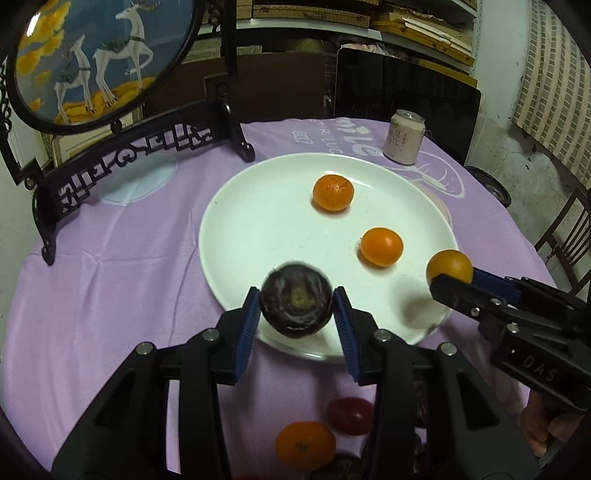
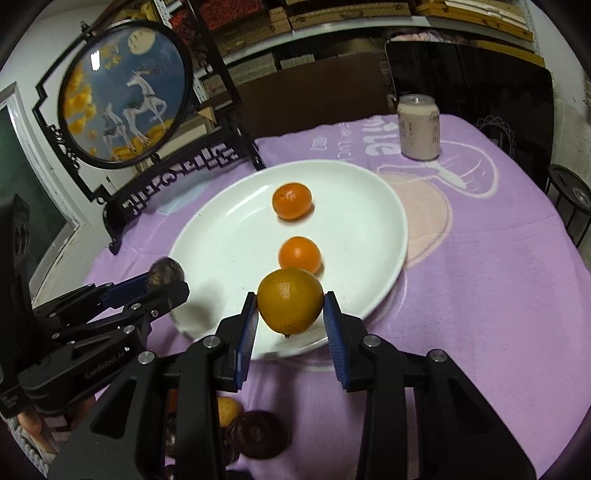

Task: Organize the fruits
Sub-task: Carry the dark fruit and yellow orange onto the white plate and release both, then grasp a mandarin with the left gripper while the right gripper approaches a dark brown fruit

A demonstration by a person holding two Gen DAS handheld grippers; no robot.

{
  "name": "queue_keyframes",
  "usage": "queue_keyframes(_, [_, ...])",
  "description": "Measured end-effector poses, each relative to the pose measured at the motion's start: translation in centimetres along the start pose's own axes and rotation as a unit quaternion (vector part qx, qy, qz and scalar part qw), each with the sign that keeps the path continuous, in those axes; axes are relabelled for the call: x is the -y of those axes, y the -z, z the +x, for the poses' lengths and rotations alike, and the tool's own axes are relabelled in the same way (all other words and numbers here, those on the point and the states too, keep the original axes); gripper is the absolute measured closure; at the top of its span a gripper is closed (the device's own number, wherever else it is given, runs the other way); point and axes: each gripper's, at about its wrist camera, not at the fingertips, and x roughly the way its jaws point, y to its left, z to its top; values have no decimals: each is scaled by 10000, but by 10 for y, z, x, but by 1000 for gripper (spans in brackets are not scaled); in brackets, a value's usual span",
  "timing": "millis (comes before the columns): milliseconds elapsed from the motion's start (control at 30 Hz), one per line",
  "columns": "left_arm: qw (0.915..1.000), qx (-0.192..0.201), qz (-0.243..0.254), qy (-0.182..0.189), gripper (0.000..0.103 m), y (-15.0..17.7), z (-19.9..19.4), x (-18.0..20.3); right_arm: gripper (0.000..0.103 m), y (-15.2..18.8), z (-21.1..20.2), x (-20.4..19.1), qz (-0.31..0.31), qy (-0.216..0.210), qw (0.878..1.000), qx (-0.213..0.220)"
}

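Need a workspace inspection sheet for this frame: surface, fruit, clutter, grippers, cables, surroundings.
Surface: round table under purple cloth.
Job's things: white plate holds two oranges, far and near; more fruit, an orange one and a red one, on the cloth near the camera.
Clutter: drink can and deer screen behind the plate.
Grippers: left gripper shut on dark fruit over the plate's near rim; right gripper shut on yellow-orange fruit, also over the rim.
Cables: nothing seen.
Surroundings: shelves, dark panel, a chair.
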Motion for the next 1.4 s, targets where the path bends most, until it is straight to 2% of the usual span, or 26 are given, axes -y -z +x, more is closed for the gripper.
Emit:
queue_keyframes(33, [10000, -32, 23, -27, 49, 1, 2, -1, 65, 0, 3, 2, 36, -16, 10000, -52])
queue_keyframes(100, [10000, -36, 22, -65, 44, 3, 4, -3, 65, 0, 3, 6, 84, -80, 9999, -68])
queue_keyframes(200, [9999, -66, -63, -42, 44, 6, 3, -6, 65, -1, -6, 9, 158, -143, 9998, 48])
queue_keyframes(367, [9997, -15, -112, -223, 44, 18, -12, -16, 63, 9, -28, 11, 98, -178, 9996, 186])
queue_keyframes(500, [9991, 41, -351, -254, 41, 34, -32, -35, 54, 27, -46, 12, 82, -196, 9994, 289])
queue_keyframes(633, [9985, 65, -431, -319, 38, 56, -52, -49, 53, 42, -57, 8, -70, -177, 9993, 319])
queue_keyframes(733, [9987, 61, -305, -398, 37, 73, -60, -48, 49, 53, -61, 9, -118, -142, 9994, 296])
queue_keyframes(833, [9994, 46, -115, -315, 37, 82, -62, -39, 48, 59, -63, 12, -97, -98, 9995, 267])
queue_keyframes(1033, [9995, -38, 269, -183, 36, 88, -55, -17, 43, 60, -66, 15, -47, -72, 9995, 297])
queue_keyframes(1200, [9992, -133, 364, -77, 36, 89, -47, -8, 43, 61, -66, 14, -100, -72, 9996, 268])
queue_keyframes(1300, [9988, -129, 448, -172, 32, 88, -42, -3, 43, 62, -65, 12, -132, -72, 9996, 259])
queue_keyframes(1400, [9988, -162, 391, -261, 23, 86, -38, -7, 42, 62, -65, 13, -132, -57, 9996, 253])
